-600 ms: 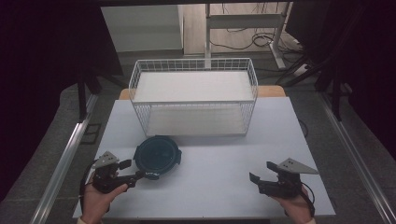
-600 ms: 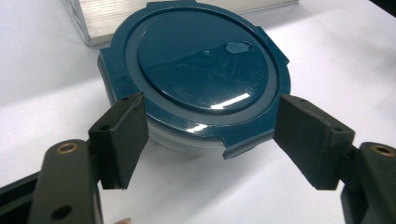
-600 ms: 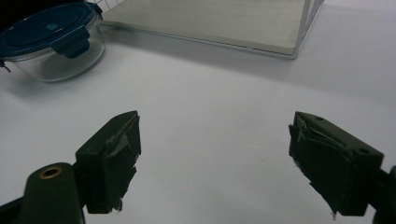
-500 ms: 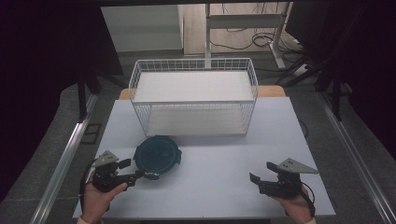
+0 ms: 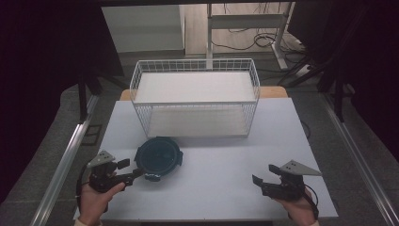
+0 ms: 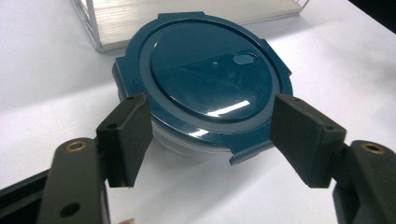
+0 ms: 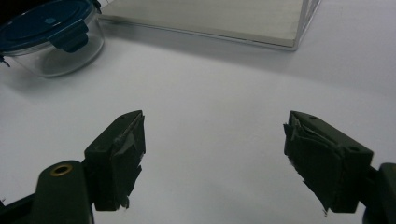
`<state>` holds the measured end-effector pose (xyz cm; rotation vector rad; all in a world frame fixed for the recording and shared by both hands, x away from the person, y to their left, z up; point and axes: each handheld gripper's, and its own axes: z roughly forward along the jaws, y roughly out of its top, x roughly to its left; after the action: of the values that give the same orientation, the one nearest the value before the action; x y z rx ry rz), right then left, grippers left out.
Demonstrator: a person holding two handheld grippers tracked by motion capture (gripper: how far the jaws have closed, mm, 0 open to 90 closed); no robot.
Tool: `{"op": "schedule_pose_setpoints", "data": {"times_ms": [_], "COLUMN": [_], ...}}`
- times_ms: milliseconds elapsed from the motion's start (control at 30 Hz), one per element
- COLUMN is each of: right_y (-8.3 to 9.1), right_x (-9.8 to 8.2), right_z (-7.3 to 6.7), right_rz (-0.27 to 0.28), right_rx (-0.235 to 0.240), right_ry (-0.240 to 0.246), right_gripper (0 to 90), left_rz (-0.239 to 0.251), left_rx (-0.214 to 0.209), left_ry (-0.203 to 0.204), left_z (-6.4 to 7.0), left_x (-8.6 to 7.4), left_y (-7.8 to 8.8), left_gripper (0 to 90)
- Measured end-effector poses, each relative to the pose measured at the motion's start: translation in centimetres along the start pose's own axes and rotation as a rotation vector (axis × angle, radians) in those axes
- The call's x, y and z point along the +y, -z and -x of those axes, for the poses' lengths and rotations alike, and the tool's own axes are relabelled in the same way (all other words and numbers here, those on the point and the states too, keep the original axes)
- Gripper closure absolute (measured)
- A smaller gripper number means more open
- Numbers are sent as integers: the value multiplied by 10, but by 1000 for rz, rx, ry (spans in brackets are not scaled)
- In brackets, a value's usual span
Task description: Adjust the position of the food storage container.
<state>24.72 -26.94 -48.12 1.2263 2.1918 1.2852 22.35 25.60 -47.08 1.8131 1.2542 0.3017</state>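
The landmark is the round clear container with a dark teal clip-on lid (image 5: 158, 158), standing on the white table (image 5: 221, 169) just in front of the white wire basket with a pale board floor (image 5: 195, 96) and apart from it.

Risk, as a judgement: the left gripper (image 6: 210, 133) approaches the container low and from the near side, its jaws spread to either side of the lid rim. The left pad appears to touch or nearly touch a lid tab, while the right pad stands clear of the rim. If the jaws close from this position, the first contact would fall on one side, which could slide or turn the container on the smooth table. A bite on the lid edge alone, not on the body, might slip off the tabs or lift a clip.

Left gripper jaws: spread wide, wider than the lid portion between them, holding nothing.

The right gripper (image 7: 212, 163) sits well to the right of the container, over bare table. Its jaws are wide apart, empty, touching nothing; the pad facings look frayed.
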Motion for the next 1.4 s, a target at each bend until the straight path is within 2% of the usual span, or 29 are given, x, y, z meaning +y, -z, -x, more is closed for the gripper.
{"op": "schedule_pose_setpoints", "data": {"times_ms": [533, 800, 1100, 1133, 1267, 1400], "right_y": [-2, -5, -7, -8, -9, -10], "right_x": [1, 0, -1, -1, -2, -2], "right_z": [4, 5, 4, 4, 4, 5], "right_rz": [-28, -54, -67, -72, -79, -84], "right_rx": [-9, -16, -22, -22, -26, -28], "right_ry": [0, 12, 22, 23, 27, 27], "right_gripper": [222, 222, 222, 221, 219, 218], "left_rz": [16, -18, -43, -48, -69, -94], "left_rx": [-12, 5, 11, 13, 21, 31], "left_ry": [-10, -43, -23, -23, -9, -1], "left_z": [-3, -7, -17, -19, -28, -36], "left_x": [20, 38, 45, 45, 48, 52], "left_y": [3, -5, -14, -15, -21, -28], "left_gripper": [375, 502, 637, 691, 799, 873]}}
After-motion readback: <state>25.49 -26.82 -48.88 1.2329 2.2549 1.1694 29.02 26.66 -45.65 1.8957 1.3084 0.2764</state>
